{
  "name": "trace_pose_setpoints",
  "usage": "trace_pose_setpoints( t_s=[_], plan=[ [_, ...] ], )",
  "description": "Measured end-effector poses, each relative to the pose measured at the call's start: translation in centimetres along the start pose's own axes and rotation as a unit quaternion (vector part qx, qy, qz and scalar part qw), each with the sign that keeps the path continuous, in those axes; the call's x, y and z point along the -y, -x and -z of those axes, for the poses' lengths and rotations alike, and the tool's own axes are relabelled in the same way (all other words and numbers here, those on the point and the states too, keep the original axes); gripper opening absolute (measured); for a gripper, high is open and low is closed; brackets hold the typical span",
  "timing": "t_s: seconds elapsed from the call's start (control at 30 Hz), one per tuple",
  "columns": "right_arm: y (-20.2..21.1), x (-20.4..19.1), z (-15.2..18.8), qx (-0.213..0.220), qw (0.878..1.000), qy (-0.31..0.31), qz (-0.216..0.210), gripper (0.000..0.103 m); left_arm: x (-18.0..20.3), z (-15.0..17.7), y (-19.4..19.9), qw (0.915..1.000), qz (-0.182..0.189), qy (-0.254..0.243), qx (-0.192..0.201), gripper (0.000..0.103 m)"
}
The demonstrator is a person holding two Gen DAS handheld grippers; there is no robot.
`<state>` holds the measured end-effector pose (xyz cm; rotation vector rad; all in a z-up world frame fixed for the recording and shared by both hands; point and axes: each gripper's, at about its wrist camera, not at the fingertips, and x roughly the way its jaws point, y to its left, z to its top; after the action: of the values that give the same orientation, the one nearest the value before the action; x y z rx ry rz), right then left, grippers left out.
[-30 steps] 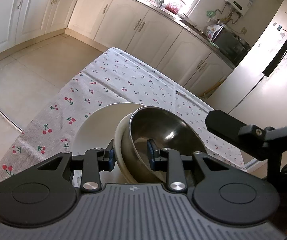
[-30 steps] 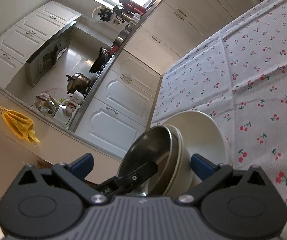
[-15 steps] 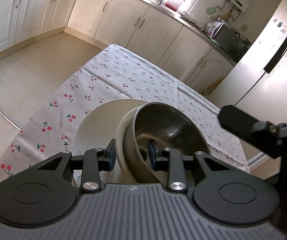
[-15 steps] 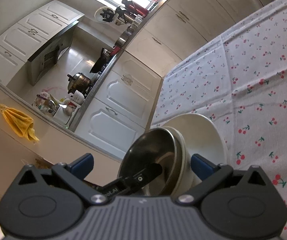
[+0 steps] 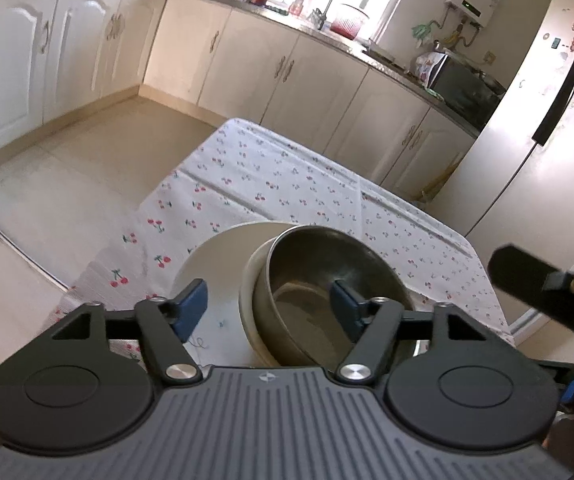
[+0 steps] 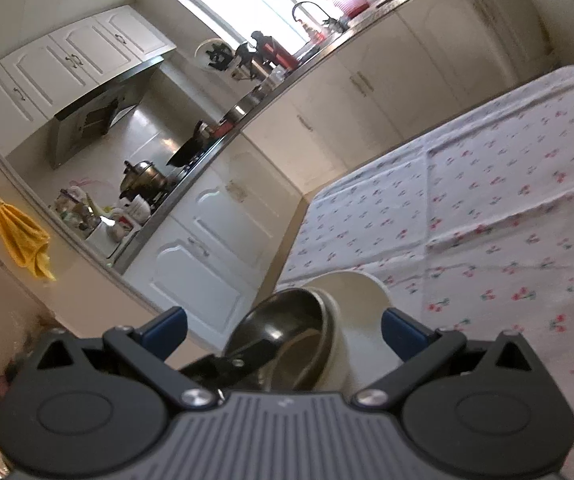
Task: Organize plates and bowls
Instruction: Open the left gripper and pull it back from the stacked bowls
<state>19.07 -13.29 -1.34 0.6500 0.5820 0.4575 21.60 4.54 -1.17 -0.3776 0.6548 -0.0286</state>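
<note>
Since the frame one second earlier the left tongs (image 5: 269,312), then nearly closed across the rims of the nested bowls, have spread wide and are opening further at this moment; their blue pads no longer touch either rim. The outer pad (image 5: 191,309) stands over the white plate (image 5: 215,276); the inner pad (image 5: 345,312) stands inside the steel bowl (image 5: 327,276), apart from its wall. The near rims of both bowls lie between the pads, gripped by neither.

Steel bowl: dark, polished, nested in a cream ceramic bowl (image 5: 249,292). The pair sits on the white plate, tilted toward the camera, and the plate rests on the counter (image 5: 271,184), which is covered by a white cloth printed with cherries. The stack lies close to the counter's near edge.

Right tongs (image 6: 283,330): jaws wide apart, holding nothing. In the right wrist view the steel bowl (image 6: 283,320), the cream ceramic bowl (image 6: 333,320) and the white plate (image 6: 361,300) appear between the blue pads but beyond them, without contact. A black finger of the left tongs crosses the steel bowl's interior in this view.

Background: cream kitchen cabinets (image 5: 247,64), a sink tap below the window, a white refrigerator (image 5: 527,160) at right.
</note>
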Motion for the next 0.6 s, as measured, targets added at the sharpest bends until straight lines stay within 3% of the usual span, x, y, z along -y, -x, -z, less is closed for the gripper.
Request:
trace_pose_setpoints(
  t_s=[0.13,0.6],
  plan=[
    [1.4,0.0,0.4,0.013,1.000,0.008,0.021,0.103,0.5,0.1,1.4,0.9996,-0.009,-0.021,0.016,0.099],
    [6.4,0.7,3.4,0.036,0.994,0.036,0.099,0.103,1.8,3.5,4.7,0.9953,-0.027,-0.092,0.011,0.102]
  ],
)
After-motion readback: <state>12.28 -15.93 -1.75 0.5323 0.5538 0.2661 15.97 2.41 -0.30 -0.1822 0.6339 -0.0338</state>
